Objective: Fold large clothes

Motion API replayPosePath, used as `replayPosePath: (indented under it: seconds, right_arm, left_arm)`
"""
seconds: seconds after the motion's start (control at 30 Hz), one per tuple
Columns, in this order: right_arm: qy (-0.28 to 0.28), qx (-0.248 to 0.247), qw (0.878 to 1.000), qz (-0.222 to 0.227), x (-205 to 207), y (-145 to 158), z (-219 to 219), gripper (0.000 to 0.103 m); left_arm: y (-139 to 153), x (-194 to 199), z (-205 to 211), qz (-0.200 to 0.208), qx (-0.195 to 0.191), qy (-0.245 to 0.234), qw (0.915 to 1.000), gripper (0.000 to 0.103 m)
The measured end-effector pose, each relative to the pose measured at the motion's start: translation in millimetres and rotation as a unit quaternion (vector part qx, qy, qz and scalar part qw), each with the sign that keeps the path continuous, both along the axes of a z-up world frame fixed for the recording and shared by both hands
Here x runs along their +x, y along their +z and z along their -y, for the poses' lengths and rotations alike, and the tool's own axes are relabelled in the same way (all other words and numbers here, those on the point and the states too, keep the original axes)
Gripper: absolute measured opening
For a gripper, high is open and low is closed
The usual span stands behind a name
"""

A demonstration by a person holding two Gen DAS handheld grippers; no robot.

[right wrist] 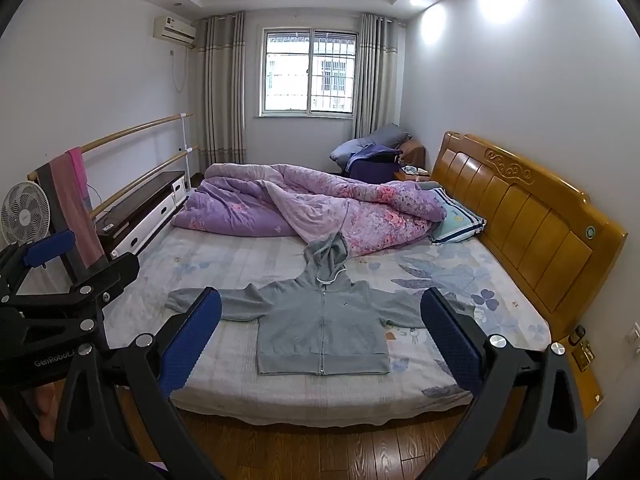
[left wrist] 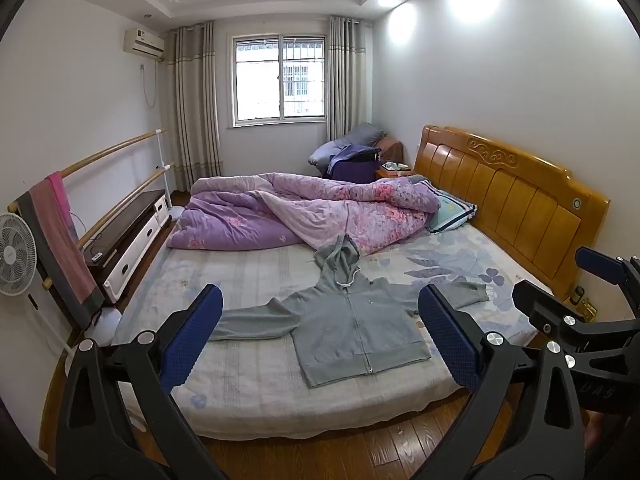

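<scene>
I saw the soft grey zip-front fleece hoodie (right wrist: 323, 328) lying flat on the floral-sheeted bed (right wrist: 224, 264) — my left tool (left wrist: 320, 336) and right tool (right wrist: 320, 336) both gaped wide, empty, textured blue pads (right wrist: 192, 340).

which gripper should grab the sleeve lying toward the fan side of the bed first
Left. That sleeve of the hoodie lies just beyond the open left gripper; the right gripper, also open, faces the zipper and headboard-side sleeve. Neither touches cloth yet.

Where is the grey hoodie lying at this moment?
In both wrist views the hoodie lies spread flat, zipped, on the near half of the bed, its hood pointing toward the purple quilt and the wooden headboard off to the right.
</scene>
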State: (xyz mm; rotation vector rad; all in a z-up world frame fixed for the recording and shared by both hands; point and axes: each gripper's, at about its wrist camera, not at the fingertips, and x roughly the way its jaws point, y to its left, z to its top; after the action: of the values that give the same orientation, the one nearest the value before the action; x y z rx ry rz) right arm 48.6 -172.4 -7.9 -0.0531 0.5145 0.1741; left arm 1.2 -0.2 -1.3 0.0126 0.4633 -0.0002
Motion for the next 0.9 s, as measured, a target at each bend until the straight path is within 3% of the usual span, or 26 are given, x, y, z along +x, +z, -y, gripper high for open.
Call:
replayPosePath:
  seconds: [0.8,0.9]
  right_arm:
    - [-0.001,-0.003,1.000,-0.007,4.6,-5.0,-5.7,0.096]
    - [-0.001,-0.002,1.000,-0.010,4.4,-3.2,-2.9,0.096]
  left_arm:
    - [-4.1,2.1,1.0,-0.004,-0.001,-0.001,1.0000,0.098]
    - [-15.9,6.0,-3.8,-0.005,-0.001,0.001,1.0000,0.098]
